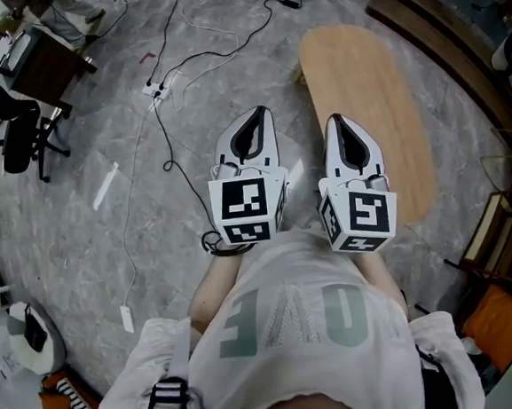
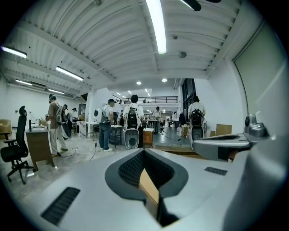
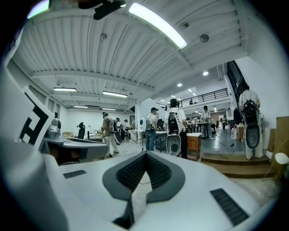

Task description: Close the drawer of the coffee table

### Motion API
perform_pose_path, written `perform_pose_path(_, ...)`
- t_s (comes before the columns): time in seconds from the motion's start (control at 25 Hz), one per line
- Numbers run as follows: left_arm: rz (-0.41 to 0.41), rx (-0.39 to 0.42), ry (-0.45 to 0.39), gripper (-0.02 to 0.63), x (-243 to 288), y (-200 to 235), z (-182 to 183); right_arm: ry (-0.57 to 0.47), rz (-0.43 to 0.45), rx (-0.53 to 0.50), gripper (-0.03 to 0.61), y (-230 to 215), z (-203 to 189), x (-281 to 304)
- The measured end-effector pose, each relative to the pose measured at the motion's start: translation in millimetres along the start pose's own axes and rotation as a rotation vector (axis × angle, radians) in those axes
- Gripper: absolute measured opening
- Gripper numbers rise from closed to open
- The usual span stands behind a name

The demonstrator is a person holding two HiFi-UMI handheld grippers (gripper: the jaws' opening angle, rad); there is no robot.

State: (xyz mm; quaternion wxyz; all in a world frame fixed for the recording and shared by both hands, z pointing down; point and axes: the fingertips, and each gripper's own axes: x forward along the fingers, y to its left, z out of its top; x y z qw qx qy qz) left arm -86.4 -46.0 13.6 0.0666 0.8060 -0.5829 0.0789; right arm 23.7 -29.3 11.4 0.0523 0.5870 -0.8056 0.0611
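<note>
I hold both grippers level ahead of my body, touching nothing. I judge that a push on a drawer needs no grip. The left gripper [image 1: 260,111] has its jaws pressed together and empty; the right gripper [image 1: 336,119] looks the same. The table [image 1: 366,91] lies below and ahead, its near end under the right gripper and just right of the left one. Its top hides the drawer from me

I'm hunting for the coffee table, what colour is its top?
Plain light wood tan; the coffee table shows best in the head view.
</note>
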Motion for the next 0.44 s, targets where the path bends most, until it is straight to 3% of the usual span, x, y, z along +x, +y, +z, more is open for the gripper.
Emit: perform_pose_path(0.44,-0.035,-0.012,-0.005,0.008,-5.9,-7.0,-7.6,0.031,-0.03,-0.027,0.006,-5.5,-7.3,-12.7)
